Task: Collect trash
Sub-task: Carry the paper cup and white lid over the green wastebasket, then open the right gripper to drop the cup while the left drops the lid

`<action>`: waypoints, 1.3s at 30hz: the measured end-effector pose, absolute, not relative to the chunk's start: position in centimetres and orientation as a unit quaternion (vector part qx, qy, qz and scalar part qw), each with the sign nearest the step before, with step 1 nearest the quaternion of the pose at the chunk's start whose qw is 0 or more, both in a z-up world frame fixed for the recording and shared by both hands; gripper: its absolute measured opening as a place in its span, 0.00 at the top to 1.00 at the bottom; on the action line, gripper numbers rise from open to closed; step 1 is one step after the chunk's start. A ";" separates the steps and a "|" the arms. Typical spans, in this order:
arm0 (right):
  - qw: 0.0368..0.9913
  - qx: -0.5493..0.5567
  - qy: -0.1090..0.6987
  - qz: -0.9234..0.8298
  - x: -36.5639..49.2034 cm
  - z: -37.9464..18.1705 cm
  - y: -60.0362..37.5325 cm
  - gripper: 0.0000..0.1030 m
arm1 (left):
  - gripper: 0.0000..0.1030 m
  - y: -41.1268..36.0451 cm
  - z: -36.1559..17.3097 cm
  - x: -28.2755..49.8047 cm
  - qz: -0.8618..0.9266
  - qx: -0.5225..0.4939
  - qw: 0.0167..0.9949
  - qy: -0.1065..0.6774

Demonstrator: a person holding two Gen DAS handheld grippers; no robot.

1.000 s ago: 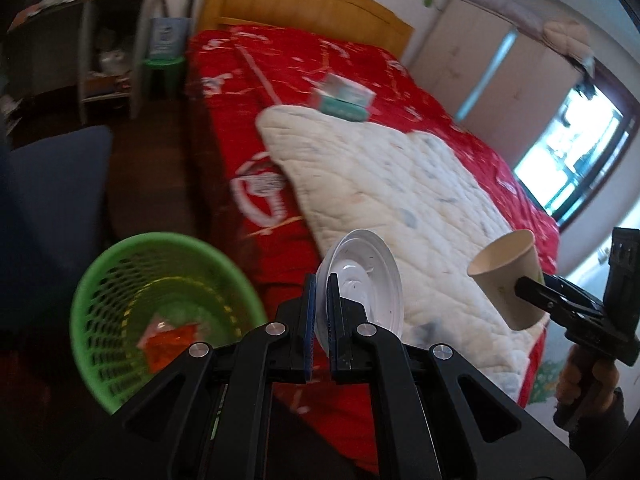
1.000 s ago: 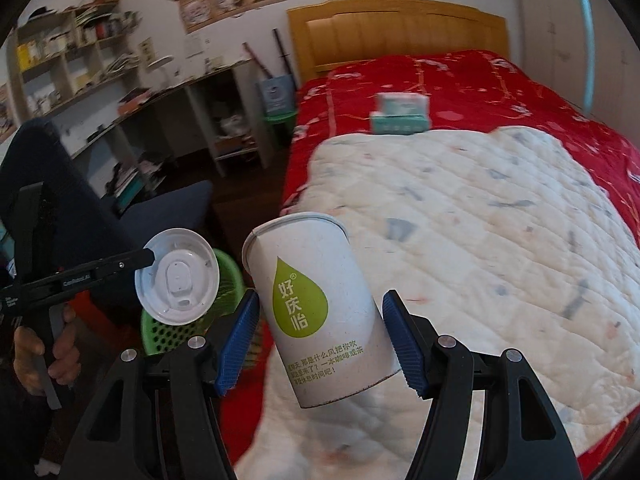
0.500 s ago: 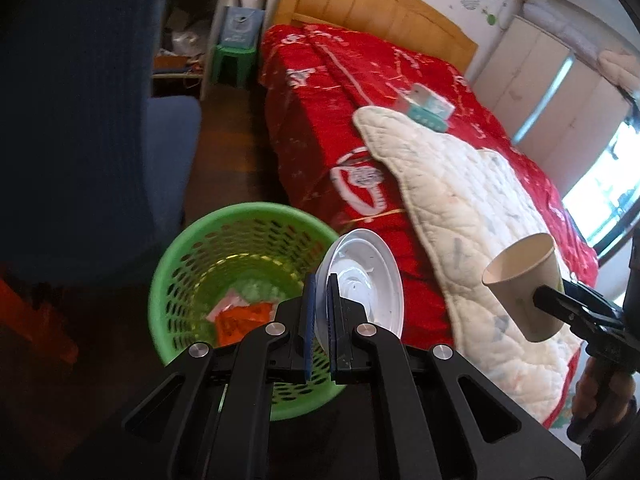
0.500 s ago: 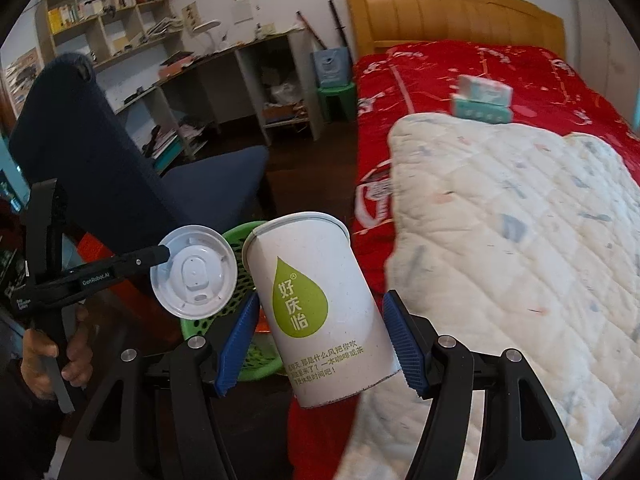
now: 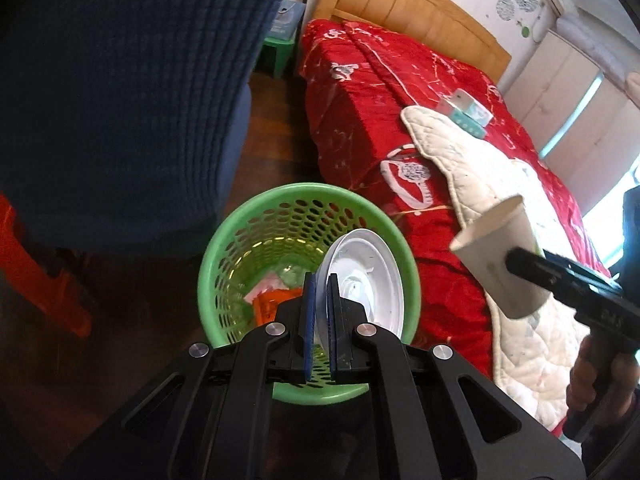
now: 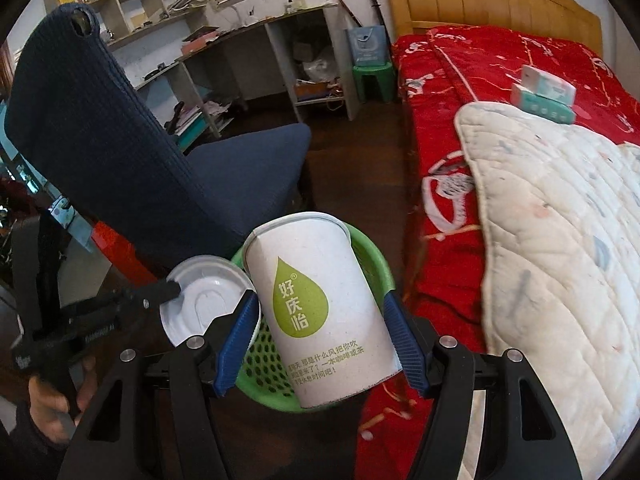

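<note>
In the left wrist view, the left gripper (image 5: 320,308) is clamped nearly shut on the rim of a white plastic lid (image 5: 366,280), which stands on edge above the mouth of the green basket (image 5: 212,264). The basket sits on the dark floor between the blue chair (image 5: 120,92) on the left and the red bed (image 5: 380,128) on the right, with wrappers already at its bottom. At the right, the paper cup (image 5: 500,264) hangs above the bed's edge, short of the basket.

In the right wrist view, the right gripper (image 6: 320,344) holds that cup, mouth tilted away, its blue pads pressed on both sides at a moderate spread. The basket's rim (image 6: 376,264) shows just behind the cup (most of it is hidden).

The lid looks ready to drop, I judge: part the jaws while it is over the centre. The cup should come further left over the opening before release.
</note>
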State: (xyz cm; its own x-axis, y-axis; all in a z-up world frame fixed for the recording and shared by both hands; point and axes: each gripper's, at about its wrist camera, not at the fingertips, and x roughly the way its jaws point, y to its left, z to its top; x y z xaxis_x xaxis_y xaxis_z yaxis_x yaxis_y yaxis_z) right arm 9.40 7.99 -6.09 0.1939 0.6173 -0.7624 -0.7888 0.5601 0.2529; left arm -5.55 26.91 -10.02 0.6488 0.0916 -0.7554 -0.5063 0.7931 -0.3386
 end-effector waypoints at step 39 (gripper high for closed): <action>0.802 -0.055 0.434 0.407 7.5 -5.8 1.3 0.19 | 0.92 26.8 -11.5 -1.5 0.212 -0.221 0.854 0.420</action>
